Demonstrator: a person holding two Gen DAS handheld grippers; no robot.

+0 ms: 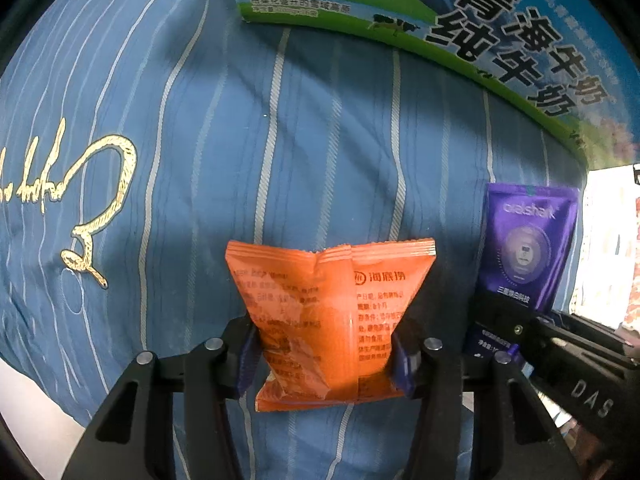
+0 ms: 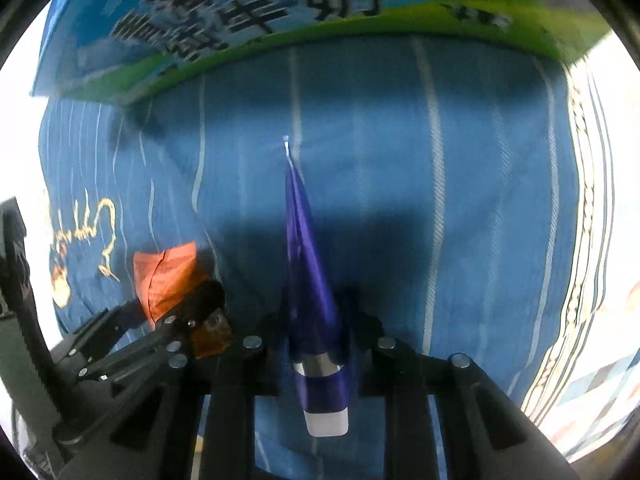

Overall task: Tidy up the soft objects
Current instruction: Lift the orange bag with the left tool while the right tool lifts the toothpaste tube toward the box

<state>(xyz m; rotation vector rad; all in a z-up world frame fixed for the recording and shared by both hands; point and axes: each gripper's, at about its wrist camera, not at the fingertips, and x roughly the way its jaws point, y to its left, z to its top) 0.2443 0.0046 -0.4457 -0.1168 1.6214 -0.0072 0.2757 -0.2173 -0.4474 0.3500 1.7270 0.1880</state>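
My left gripper [image 1: 326, 354] is shut on an orange snack packet [image 1: 328, 304], held above a blue striped bedsheet [image 1: 240, 140]. The packet is squeezed at its lower half between the blue pads. My right gripper [image 2: 318, 340] is shut on a purple toothpaste tube [image 2: 310, 280], seen edge-on, with its white cap toward the camera. In the left wrist view the purple tube [image 1: 526, 240] shows at the right, flat face on, held by the right gripper [image 1: 500, 320]. In the right wrist view the orange packet [image 2: 168, 276] and the left gripper [image 2: 192, 312] show at the lower left.
A large milk carton box [image 1: 500, 40] printed in blue and green with black characters stands at the far side of the sheet; it also shows in the right wrist view [image 2: 280, 12]. Gold embroidered script [image 1: 92, 208] lies on the sheet at left. The bed's edge [image 2: 592, 240] is at right.
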